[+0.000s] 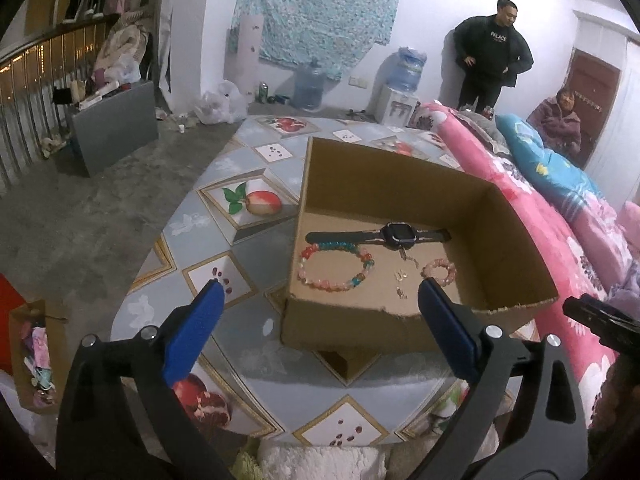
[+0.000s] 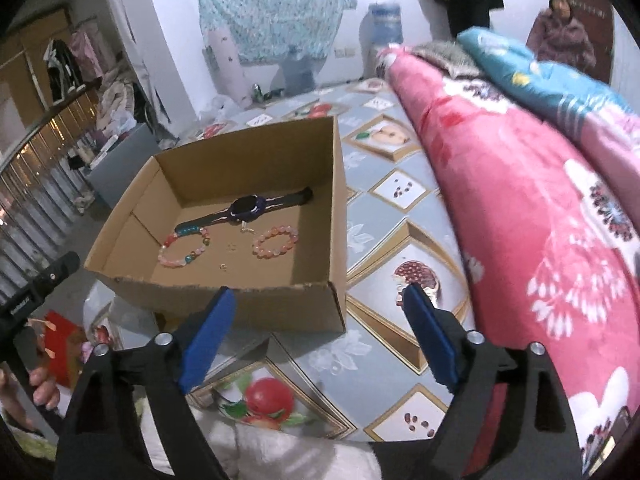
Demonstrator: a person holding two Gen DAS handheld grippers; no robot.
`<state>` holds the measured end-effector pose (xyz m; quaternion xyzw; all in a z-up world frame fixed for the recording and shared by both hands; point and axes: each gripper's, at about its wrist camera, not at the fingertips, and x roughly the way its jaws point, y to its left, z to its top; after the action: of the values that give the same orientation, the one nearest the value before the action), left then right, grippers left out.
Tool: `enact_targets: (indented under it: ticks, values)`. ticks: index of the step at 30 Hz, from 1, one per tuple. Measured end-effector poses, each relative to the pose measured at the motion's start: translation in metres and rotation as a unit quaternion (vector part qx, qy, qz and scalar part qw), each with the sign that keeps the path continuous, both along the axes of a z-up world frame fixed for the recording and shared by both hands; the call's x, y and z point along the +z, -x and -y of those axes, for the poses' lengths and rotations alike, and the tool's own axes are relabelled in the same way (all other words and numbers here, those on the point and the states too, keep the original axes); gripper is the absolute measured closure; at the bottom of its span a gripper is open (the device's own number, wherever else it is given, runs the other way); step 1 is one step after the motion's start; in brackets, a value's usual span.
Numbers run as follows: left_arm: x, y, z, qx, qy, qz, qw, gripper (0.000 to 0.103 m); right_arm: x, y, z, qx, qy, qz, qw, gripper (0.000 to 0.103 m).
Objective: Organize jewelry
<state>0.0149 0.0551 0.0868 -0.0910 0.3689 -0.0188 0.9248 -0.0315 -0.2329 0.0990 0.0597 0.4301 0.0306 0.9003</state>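
Both grippers stand wide open and hold nothing: the left gripper hovers over the near edge of the cardboard box, the right gripper just in front of it. Inside the box lie a dark watch, a multicoloured bead bracelet, a small pink bead bracelet and tiny gold earrings, all on the box floor, which rests on a fruit-patterned bed cover

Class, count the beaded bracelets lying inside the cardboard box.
2. The multicoloured bracelet lies left, just in front of the watch; the small pink bracelet lies right. None seems hidden in the cardboard box.
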Motion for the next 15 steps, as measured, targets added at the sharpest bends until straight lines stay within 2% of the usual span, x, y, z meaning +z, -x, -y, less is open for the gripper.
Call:
enact_targets:
  ticks: [5, 8, 10, 15]
  values:
    - [0.006, 0.008, 0.02, 0.0, -0.034, 0.01, 0.9994, 0.009, 0.009, 0.017, -0.013, -0.009, 0.038, 0.04, 0.998, 0.007]
    - [0.012, 0.01, 0.033, -0.003, -0.058, 0.019, 0.9981, 0.009, 0.016, 0.021, -0.02, -0.023, 0.069, 0.061, 0.995, 0.007]
    - [0.015, 0.01, 0.042, -0.009, -0.071, 0.022, 0.9972, 0.009, 0.02, 0.023, -0.022, -0.029, 0.073, 0.07, 0.994, 0.007]
    - [0.007, 0.002, 0.062, -0.029, -0.088, -0.015, 0.9956, 0.009, 0.018, 0.019, -0.027, -0.035, 0.06, 0.063, 0.996, 0.007]
